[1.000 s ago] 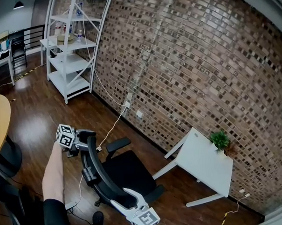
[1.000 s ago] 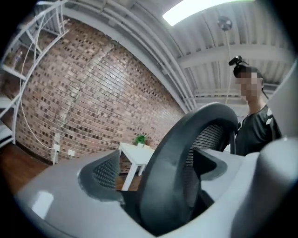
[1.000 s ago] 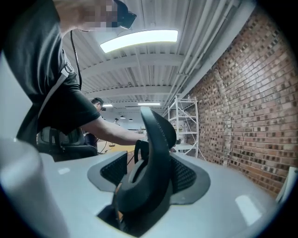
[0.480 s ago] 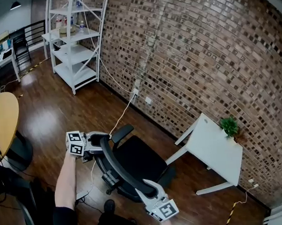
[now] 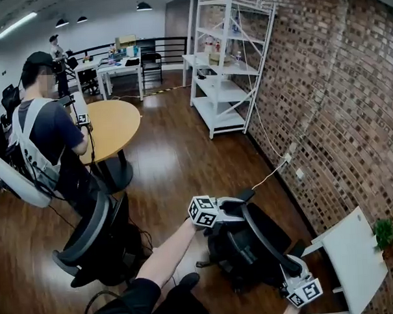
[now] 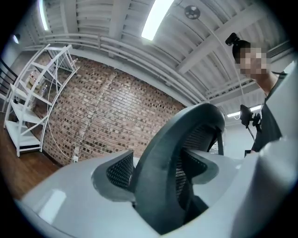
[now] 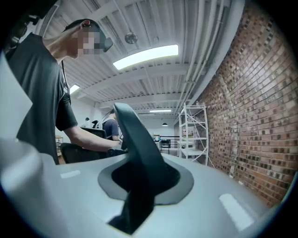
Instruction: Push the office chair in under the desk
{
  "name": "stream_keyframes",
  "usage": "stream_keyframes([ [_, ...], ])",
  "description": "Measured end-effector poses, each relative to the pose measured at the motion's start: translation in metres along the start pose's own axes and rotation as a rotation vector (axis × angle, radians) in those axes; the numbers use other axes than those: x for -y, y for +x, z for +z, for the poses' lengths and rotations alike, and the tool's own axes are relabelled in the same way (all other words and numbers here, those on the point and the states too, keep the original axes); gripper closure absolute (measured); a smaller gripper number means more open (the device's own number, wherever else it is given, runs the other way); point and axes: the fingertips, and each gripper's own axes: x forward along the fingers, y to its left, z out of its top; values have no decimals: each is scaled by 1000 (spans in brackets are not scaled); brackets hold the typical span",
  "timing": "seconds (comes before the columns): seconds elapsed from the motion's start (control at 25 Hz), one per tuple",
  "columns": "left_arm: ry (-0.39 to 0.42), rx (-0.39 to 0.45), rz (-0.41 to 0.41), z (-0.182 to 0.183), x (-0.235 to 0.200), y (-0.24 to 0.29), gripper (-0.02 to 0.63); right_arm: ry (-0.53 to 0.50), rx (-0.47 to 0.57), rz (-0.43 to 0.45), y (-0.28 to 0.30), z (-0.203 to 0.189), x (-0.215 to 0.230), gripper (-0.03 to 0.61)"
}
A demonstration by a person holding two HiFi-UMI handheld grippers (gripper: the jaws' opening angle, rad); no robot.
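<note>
The black office chair (image 5: 252,238) stands on the wood floor at the lower right of the head view, its seat toward the white desk (image 5: 353,257) at the right edge. My left gripper (image 5: 219,210) is at the upper end of the chair's curved backrest (image 5: 265,238), and my right gripper (image 5: 294,280) is at its lower end. Both sets of jaws have just been closing. In the left gripper view the left gripper (image 6: 158,174) presses on the backrest frame (image 6: 186,135). In the right gripper view the right gripper (image 7: 142,179) pinches the backrest edge (image 7: 132,135).
A second black chair (image 5: 99,245) stands at the lower left, with a person (image 5: 49,140) behind it beside a round wooden table (image 5: 114,127). White shelving (image 5: 228,60) lines the brick wall (image 5: 337,101). A cable (image 5: 269,176) runs across the floor. A small plant (image 5: 384,233) sits by the desk.
The head view has swung left, bringing the room and a person into sight. The chair and both grippers now sit lower right, and the desk has slid to the right edge.
</note>
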Motion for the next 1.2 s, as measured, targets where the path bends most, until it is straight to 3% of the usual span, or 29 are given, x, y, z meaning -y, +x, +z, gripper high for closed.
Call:
stream_keyframes([
  [0.28,29,21,142,3,81,11,181,38,47,124,-68,24,-19,508],
  [0.52,40,39,160,5,191,-13,186,38,38,155,-122,53,-80,491],
  [0.68,29,62,150,-14,257,-51,190,15,10,136,-154,41,-135,476],
  [0.76,17,89,150,18,276,-86,190,7,-8,162,-138,50,-156,474],
  [0.88,-2,85,115,114,310,-97,198,31,-19,159,-112,132,-181,472],
  [0.96,-5,62,93,152,327,-88,206,64,-9,104,-123,167,-187,471],
  [1.2,-53,-4,26,175,354,-103,207,192,4,-30,-144,162,-218,471],
])
